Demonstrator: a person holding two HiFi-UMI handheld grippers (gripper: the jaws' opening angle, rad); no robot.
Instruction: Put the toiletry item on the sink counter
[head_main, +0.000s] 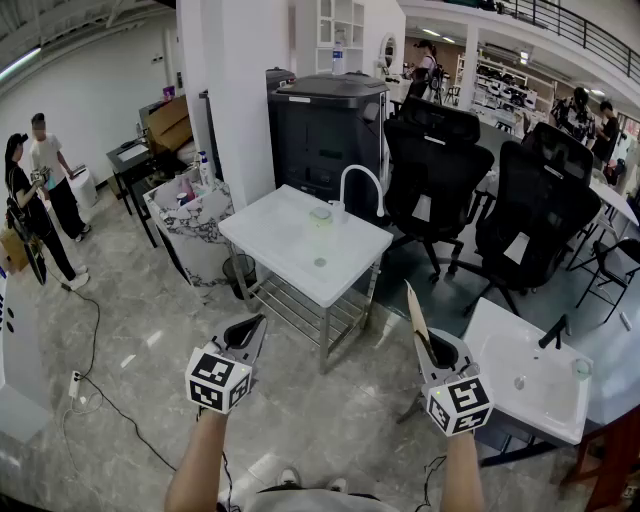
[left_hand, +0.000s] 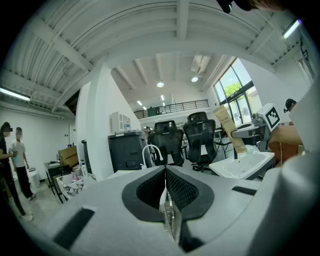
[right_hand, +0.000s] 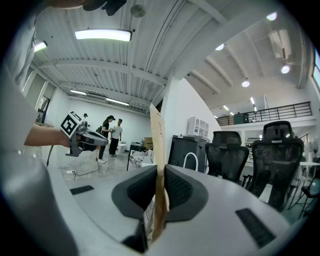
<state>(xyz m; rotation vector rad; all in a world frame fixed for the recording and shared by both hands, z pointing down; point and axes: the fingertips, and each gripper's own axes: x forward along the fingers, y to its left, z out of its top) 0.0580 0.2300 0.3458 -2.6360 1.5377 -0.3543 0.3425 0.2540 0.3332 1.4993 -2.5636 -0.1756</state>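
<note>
Closest to you: L tongs (left_hand: 165, 172) are pressed together w/ nothing between them, idle, low at your left. R tongs (right_hand: 159, 176) are clamped on the toiletry packet (right_hand: 157, 145), a thin flat tan strip pinched near its lower end. So the item is up in the air in front of you, on no surface.

Orientation: the packet's long axis runs near upright, free end up, tipped a little. The right gripper view sees it edge-on, w/ its flat faces against the pads and its lower end running down between them.

Step in hand, as I read it: carry phase. Grasp is done, placement not yet begun.

Just right of the R tongs sits a white sink unit (head_main: 490, 345) w/ a black tap (head_main: 553, 330). Further ahead, well apart from you, is the white table (head_main: 285, 245) w/ a basin and a white gooseneck tap (head_main: 362, 180). Can't tell which is your target.

Next move calls for: get the R tongs over a bare stretch beside a basin, tilt so the long axis goes flat, lower to contact, then let go. It's thin & prob. light, so released upright it would likely flop.

Beyond: black office chairs (head_main: 430, 160), then people (head_main: 40, 190) far left.
</note>
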